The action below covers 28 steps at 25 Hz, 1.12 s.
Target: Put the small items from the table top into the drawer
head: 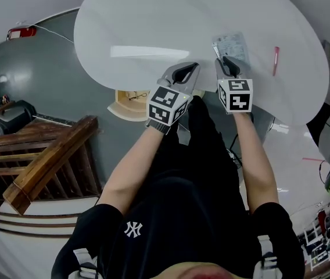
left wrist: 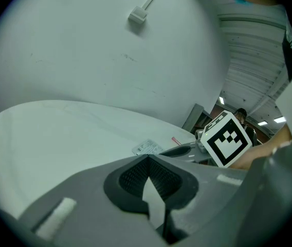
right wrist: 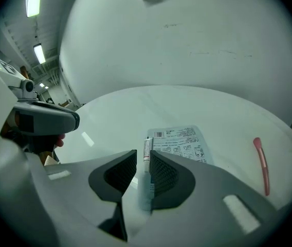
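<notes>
White slim tube (right wrist: pixel 147 147) lies beside printed packet's (right wrist: pixel 182 143) left edge on table top (right wrist: pixel 135 107), long axis running between right gripper's (right wrist: pixel 143 157) slightly parted jaws, not pinched. Left gripper (left wrist: pixel 147 159) closed, empty, farther away.

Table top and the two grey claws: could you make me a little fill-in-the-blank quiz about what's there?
1. The table top is ____ in colour.
2. The pink stick lies to the ____ of the printed packet.
3. The thin tube sits between the slightly parted ____ of the right gripper.
4. On the left gripper the jaws are ____, with nothing between them.

Missing words: white; right; jaws; shut.
</notes>
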Each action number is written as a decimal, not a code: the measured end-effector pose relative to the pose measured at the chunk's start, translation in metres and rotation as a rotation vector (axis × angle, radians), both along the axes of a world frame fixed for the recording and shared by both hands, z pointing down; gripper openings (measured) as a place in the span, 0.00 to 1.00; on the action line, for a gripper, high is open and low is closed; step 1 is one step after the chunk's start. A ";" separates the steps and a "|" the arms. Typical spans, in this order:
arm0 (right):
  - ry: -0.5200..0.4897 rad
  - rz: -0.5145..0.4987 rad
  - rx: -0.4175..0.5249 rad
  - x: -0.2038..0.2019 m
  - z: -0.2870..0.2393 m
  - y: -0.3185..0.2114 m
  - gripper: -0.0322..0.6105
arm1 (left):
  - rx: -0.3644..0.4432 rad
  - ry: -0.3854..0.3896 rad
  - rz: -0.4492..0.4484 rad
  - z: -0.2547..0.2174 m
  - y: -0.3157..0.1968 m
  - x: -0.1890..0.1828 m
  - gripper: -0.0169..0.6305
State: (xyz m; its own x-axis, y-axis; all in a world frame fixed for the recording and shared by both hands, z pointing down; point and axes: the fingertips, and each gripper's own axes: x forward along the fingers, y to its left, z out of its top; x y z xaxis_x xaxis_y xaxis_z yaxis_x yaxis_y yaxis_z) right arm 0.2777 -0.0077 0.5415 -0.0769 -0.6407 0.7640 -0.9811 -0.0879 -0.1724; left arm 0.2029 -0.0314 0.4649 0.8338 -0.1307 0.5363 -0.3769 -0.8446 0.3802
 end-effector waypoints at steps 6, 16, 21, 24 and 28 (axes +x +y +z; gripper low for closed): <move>0.015 -0.021 -0.035 0.001 0.013 -0.006 0.22 | -0.016 -0.005 -0.009 0.013 -0.004 0.006 0.03; 0.086 -0.084 -0.092 0.003 0.020 -0.007 0.17 | -0.026 -0.024 -0.021 0.019 -0.001 0.007 0.03; 0.078 -0.089 -0.089 0.006 0.022 -0.006 0.16 | -0.022 -0.025 -0.038 0.016 -0.001 0.004 0.03; 0.072 -0.082 -0.076 0.007 0.017 -0.007 0.16 | -0.011 -0.027 -0.041 0.014 -0.001 0.001 0.03; 0.062 -0.070 -0.052 0.002 0.009 -0.007 0.16 | -0.004 -0.017 -0.046 0.012 0.001 -0.004 0.03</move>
